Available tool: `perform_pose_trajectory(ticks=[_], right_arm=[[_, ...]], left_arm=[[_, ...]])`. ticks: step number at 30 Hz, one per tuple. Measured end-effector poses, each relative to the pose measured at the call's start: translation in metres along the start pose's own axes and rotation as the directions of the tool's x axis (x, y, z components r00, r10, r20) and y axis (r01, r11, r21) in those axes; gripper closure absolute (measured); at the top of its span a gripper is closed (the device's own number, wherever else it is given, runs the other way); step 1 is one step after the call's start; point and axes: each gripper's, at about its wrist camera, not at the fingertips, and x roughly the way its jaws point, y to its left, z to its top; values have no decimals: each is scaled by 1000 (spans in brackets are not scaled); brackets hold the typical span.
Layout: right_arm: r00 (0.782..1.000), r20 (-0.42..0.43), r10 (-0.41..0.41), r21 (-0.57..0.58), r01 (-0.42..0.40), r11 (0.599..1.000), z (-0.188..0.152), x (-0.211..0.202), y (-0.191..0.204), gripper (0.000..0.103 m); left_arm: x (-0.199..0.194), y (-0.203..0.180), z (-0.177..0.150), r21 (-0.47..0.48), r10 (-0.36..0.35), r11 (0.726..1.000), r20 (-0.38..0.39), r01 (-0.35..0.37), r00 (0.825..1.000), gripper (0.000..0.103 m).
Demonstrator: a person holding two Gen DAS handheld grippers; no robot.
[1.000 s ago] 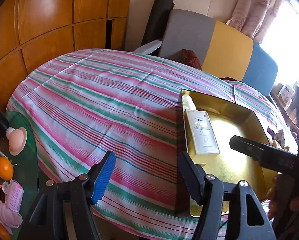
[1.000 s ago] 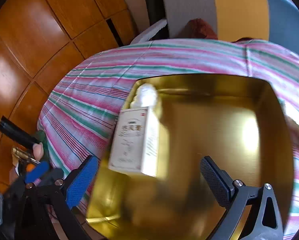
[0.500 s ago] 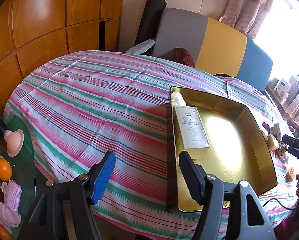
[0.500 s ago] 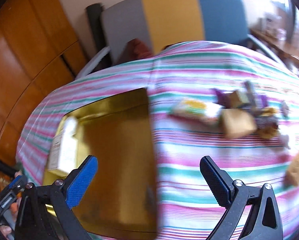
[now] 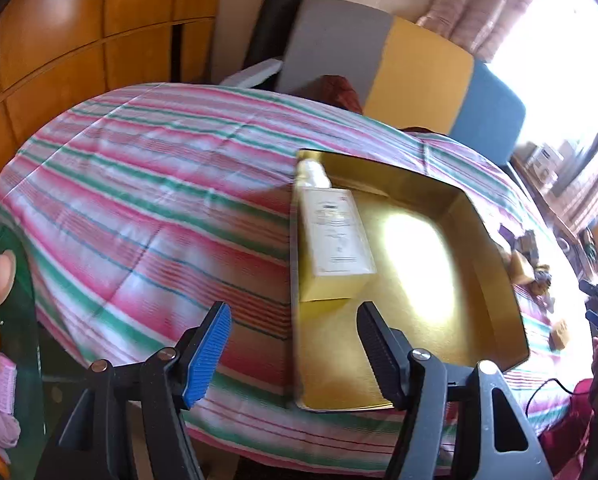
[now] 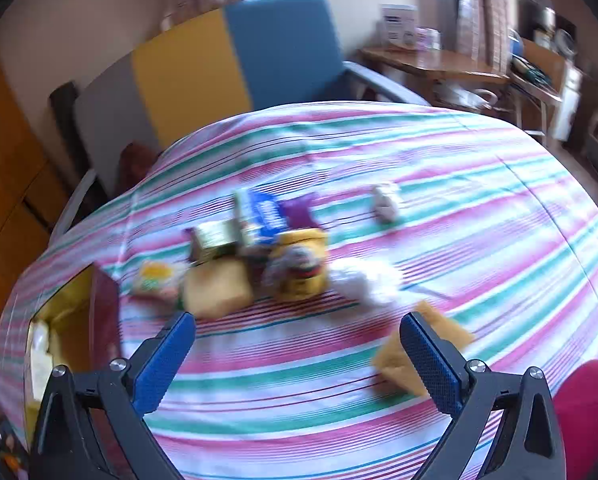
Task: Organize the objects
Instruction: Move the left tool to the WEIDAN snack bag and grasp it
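A gold tray (image 5: 495,240) lies on the striped tablecloth (image 5: 147,208). A cream box (image 5: 335,236) and a white bottle (image 5: 313,172) lie along its left wall. My left gripper (image 5: 293,334) hangs open over the tray's near left corner, nothing between its fingers. In the right wrist view my right gripper (image 6: 299,344) is open and empty above the cloth (image 6: 479,216). Ahead of it sits a blurred pile of small packets and boxes (image 6: 259,248). A tan packet (image 6: 399,356) lies beside its right finger. The tray's edge (image 6: 99,304) shows at far left.
A grey, yellow and blue chair (image 5: 411,64) stands behind the table. Wooden panels (image 5: 79,32) line the left wall. A glass side table (image 5: 15,336) at lower left holds an orange and pink items. A wooden desk (image 6: 439,64) with clutter stands at the back right.
My right gripper has swung right, away from the tray and box, and now faces the pile of packets. The left view has shifted slightly, showing more of the tray.
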Motion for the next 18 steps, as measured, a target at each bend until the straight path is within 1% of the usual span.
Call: perform_pose_trajectory(ticks=[3,5,6,7,9,11,14,16,18], right_arm=[[998,15,-56,86,54,995,5,5,-40,0],[998,20,-67,168,63,984,2,8,-65,0],[998,5,-63,221,60,973,0,13,-75,0],[999,-22,-37,281,42,959,-1,17,-86,0],[1000,-19,-5,359,11,933,-2,19,-99,0],[1000,-11,3,380,2,925,-2,17,-104,0],[999,-10,50,405,-41,913,-3,17,-107,0],[998,-15,68,407,-56,912,-4,17,-103,0],[996,-16,93,409,-78,909,-5,18,-102,0]], left_arm=[[-7,-20,5,43,-41,998,22,41,999,37],[-12,-39,11,92,-69,994,36,66,997,37],[-14,-52,14,125,-84,989,41,78,996,37],[-14,-62,17,152,-98,984,38,91,994,37],[-11,-90,21,210,-131,970,20,124,991,37],[-3,-117,24,262,-158,953,-9,155,987,37],[11,-164,32,333,-198,920,-62,207,978,37],[17,-188,35,367,-216,900,-92,234,972,37],[26,-215,38,390,-236,880,-138,272,962,38]])
